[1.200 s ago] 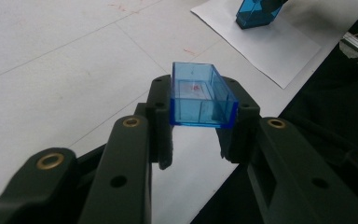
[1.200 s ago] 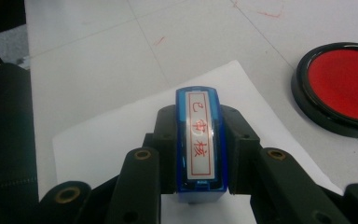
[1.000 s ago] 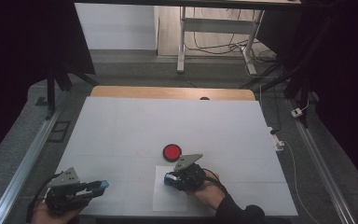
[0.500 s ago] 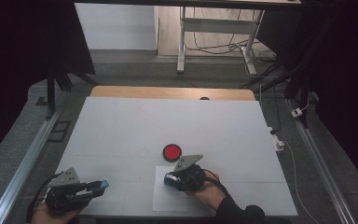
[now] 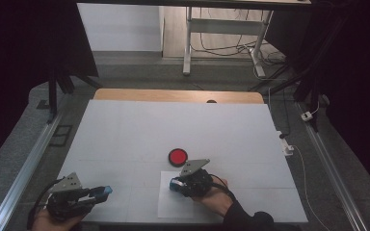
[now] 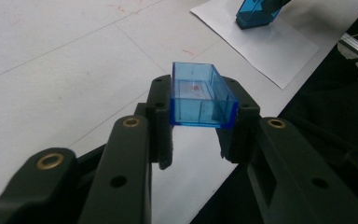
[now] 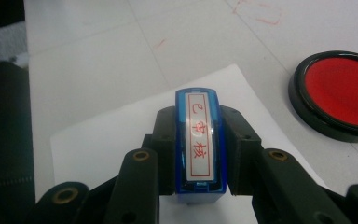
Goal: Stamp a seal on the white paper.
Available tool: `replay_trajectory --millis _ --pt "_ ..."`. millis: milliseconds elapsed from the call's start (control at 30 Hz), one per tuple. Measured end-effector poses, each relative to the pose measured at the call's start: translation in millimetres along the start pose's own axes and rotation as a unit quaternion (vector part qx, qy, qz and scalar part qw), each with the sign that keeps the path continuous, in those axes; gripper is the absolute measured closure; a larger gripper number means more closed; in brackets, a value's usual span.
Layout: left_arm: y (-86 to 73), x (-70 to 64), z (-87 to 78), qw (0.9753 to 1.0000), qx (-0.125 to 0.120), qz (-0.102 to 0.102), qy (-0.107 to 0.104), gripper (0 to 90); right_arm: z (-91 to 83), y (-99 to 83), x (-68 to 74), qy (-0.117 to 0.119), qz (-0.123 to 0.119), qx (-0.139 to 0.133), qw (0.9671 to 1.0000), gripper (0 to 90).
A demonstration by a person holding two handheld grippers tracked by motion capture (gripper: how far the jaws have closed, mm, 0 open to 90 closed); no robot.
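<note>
Jaws clamped around blue stamp (image 7: 199,140)

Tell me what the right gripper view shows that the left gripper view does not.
The right gripper view has the blue stamp clamped in the right tool, its label of red characters facing the camera, and the red ink pad beside it. The left gripper view has the clear blue cap gripped in the left tool, open side up. Both take in the white sheet of paper and the white table.

Ink pad (image 5: 178,156) lies just behind the paper sheet (image 5: 173,204) on the table (image 5: 125,130)
</note>
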State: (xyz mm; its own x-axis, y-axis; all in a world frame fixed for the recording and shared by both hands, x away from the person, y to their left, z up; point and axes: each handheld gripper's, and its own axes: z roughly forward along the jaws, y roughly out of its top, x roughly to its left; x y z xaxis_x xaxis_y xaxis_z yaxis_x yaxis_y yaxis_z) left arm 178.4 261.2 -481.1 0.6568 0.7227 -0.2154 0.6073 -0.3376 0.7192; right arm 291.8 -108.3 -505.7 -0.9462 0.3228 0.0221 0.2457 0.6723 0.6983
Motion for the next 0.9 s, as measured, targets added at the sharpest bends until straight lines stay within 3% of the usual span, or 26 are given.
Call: replay_trajectory --millis 133,267,667,900 --pt "-0.2 0.3 -0.1 1.0000 -0.001 0.000 0.000 67.9 -4.8 0.2 -3.5 0.008 0.019 -0.025 0.9995 69.3" --pt "-0.2 0.3 0.0 1.0000 -0.001 0.000 0.000 67.9 -11.9 3.3 -5.2 0.003 0.018 -0.034 0.9992 69.2" --pt "-0.3 1.1 -0.4 1.0000 -0.002 -0.003 -0.003 67.9 -23.9 16.9 5.0 0.021 -0.001 -0.043 0.9988 69.7" --pt "-0.2 1.3 -0.5 1.0000 -0.002 -0.003 -0.004 67.9 -34.6 21.4 4.3 0.027 0.000 -0.055 0.9982 69.7"
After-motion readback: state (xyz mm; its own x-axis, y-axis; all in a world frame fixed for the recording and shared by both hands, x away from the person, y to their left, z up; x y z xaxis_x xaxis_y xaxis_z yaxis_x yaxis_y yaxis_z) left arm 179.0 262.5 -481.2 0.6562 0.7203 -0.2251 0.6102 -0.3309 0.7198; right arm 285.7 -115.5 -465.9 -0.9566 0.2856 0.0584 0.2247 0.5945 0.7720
